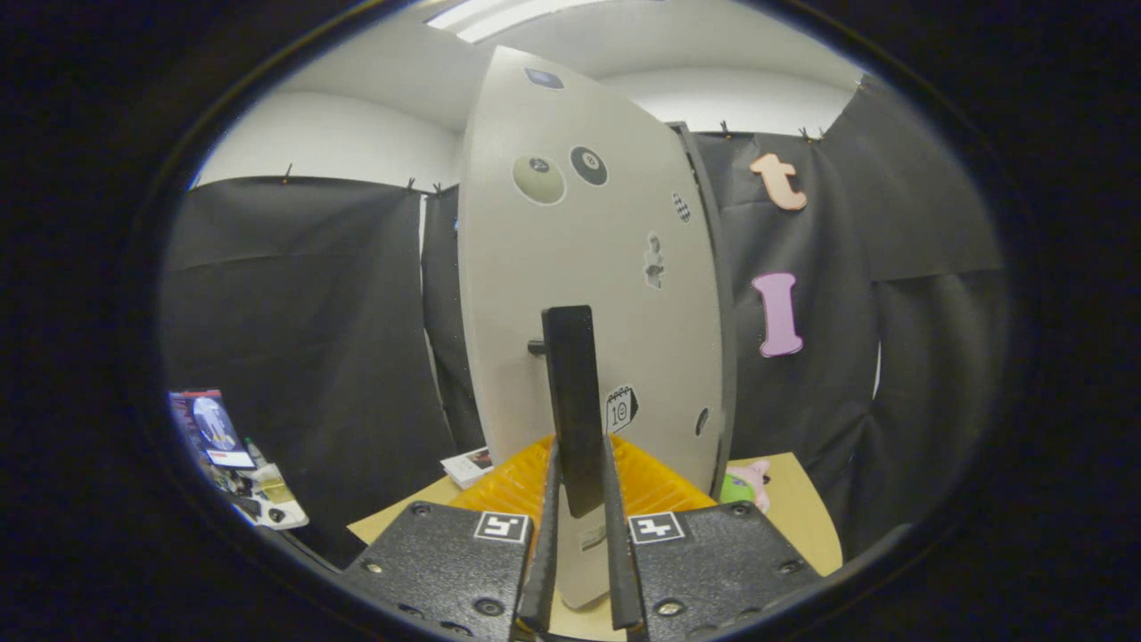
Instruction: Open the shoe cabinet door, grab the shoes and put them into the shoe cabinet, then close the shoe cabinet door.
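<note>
The gripper (579,535) is holding its fingers (542,571) clamped on the black handle (572,401) of the cabinet door (588,267), which is standing upright directly ahead, decorated with stickers. An orange tray (655,486) is lying on the counter (802,499) just beyond the fingers at the door's foot, and a pink and green toy (747,481) is resting beside the door.
</note>
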`<state>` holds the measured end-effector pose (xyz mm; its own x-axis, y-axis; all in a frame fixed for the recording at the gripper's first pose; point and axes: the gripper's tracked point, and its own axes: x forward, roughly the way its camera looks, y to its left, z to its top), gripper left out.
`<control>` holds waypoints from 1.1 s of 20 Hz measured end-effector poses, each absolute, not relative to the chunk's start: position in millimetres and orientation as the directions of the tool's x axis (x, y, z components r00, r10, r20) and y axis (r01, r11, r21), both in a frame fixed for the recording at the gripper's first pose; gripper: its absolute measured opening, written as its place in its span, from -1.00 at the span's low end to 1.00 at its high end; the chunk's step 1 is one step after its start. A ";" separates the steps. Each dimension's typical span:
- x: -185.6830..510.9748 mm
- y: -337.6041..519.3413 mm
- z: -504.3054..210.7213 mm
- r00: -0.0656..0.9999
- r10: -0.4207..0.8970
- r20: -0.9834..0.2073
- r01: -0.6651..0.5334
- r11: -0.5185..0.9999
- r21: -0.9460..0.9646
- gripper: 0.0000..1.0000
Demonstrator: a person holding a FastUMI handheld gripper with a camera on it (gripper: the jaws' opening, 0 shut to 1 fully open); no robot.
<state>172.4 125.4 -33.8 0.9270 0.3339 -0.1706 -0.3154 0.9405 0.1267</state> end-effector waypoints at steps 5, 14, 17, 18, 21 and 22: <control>176.2 102.7 -33.1 0.960 0.234 -0.155 -0.224 0.971 0.077 -0.45; 186.2 40.3 -23.0 0.997 -0.035 -0.076 0.040 0.997 0.064 -0.62; 178.8 53.7 -20.4 0.999 0.005 -0.049 0.000 0.994 0.106 -0.61; 178.2 62.8 -18.7 0.999 0.044 -0.032 -0.040 0.992 0.121 -0.56; 177.6 73.7 -9.0 0.993 0.113 0.031 -0.115 0.988 0.099 0.14; 181.3 73.5 -5.8 0.993 0.108 0.057 -0.112 0.990 0.080 0.41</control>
